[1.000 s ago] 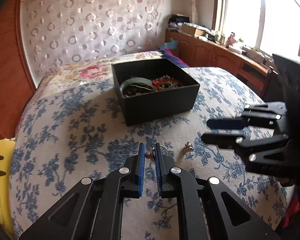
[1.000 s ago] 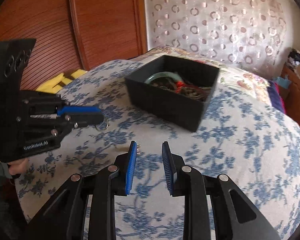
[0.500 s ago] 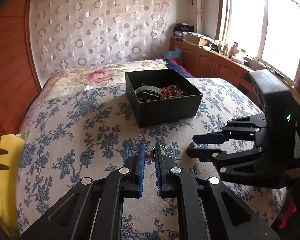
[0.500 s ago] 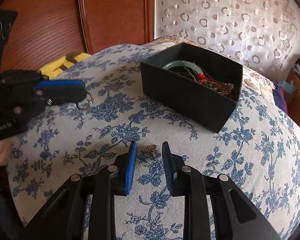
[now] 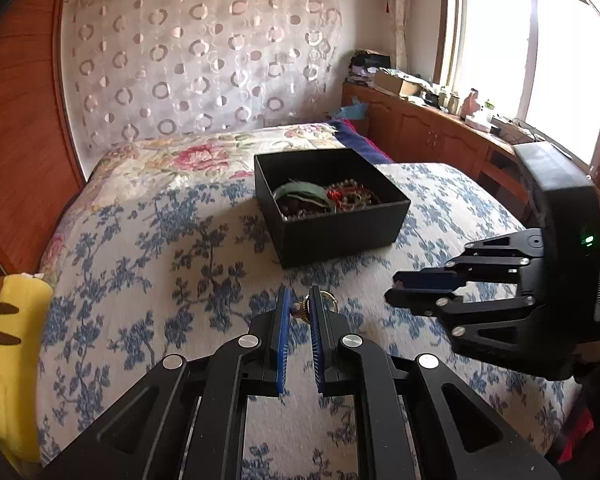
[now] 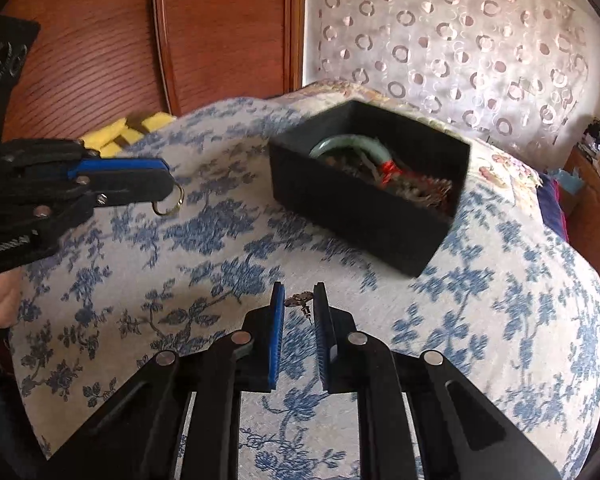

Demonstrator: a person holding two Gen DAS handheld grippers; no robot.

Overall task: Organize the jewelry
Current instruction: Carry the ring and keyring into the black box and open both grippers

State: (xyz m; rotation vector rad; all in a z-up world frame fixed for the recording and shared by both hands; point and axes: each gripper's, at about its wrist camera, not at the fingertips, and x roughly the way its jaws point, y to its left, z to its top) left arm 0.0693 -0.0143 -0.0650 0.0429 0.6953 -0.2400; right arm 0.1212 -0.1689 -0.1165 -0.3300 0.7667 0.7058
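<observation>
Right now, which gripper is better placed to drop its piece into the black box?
Left: the left gripper is shut on a ring; the right gripper has just been closing around a small earring.

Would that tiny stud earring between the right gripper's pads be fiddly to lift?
Probably. The stud earring looks tiny and light, so it could slip or twist between the pads. Its thin post seems bendable, and dropped on the patterned bedspread it might be hard to spot.

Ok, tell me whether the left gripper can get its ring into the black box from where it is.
Probably yes. The left gripper, shut on the ring, has only bare bedspread between it and the open-topped black box; the right gripper sits off to the side.
</observation>
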